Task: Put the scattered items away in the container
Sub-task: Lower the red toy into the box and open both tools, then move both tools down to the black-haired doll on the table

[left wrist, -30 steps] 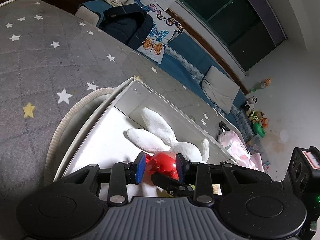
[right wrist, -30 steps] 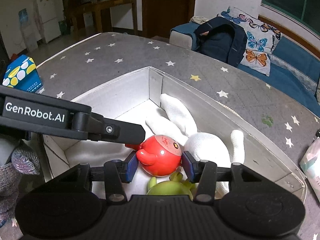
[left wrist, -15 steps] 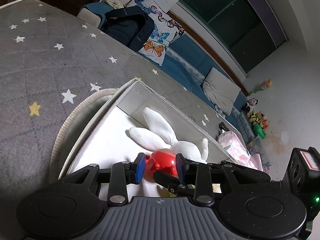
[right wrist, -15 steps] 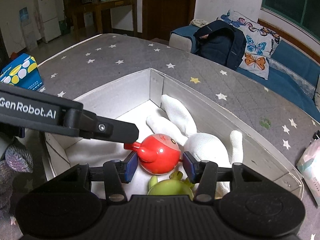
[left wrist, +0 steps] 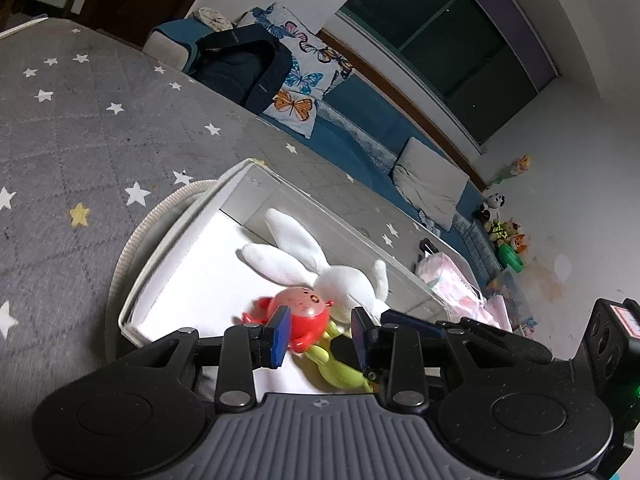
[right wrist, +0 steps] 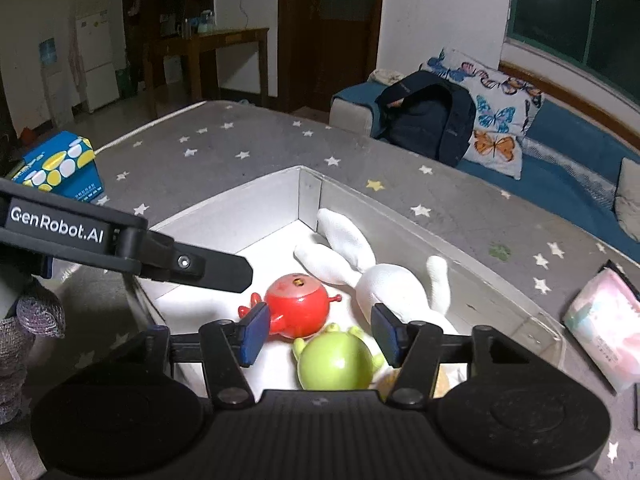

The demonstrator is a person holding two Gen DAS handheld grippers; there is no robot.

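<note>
A white box [right wrist: 256, 216] stands on the grey star-patterned mattress [right wrist: 240, 152]. In it lie a white plush rabbit [right wrist: 392, 280], a round red toy [right wrist: 298, 306] and a green toy [right wrist: 336, 362]. The box [left wrist: 192, 232], rabbit [left wrist: 340, 276], red toy [left wrist: 306, 308] and green toy [left wrist: 340, 372] also show in the left wrist view. My right gripper [right wrist: 320, 330] is open and empty above the red and green toys. My left gripper [left wrist: 320, 334] is open above the box's near end; its finger [right wrist: 192, 260] reaches in from the left in the right wrist view.
A blue and yellow carton [right wrist: 56, 168] sits at the mattress's left edge. A pink packet [right wrist: 604, 316] lies right of the box. A dark backpack [right wrist: 428, 116] and butterfly pillow [right wrist: 496, 116] rest on the blue sofa behind. A pale hose [left wrist: 136, 236] curves around the box.
The red toy left my right gripper's jaws and rolled onto the box floor. Both grippers have lifted and drawn back, and the green toy shows more fully.
</note>
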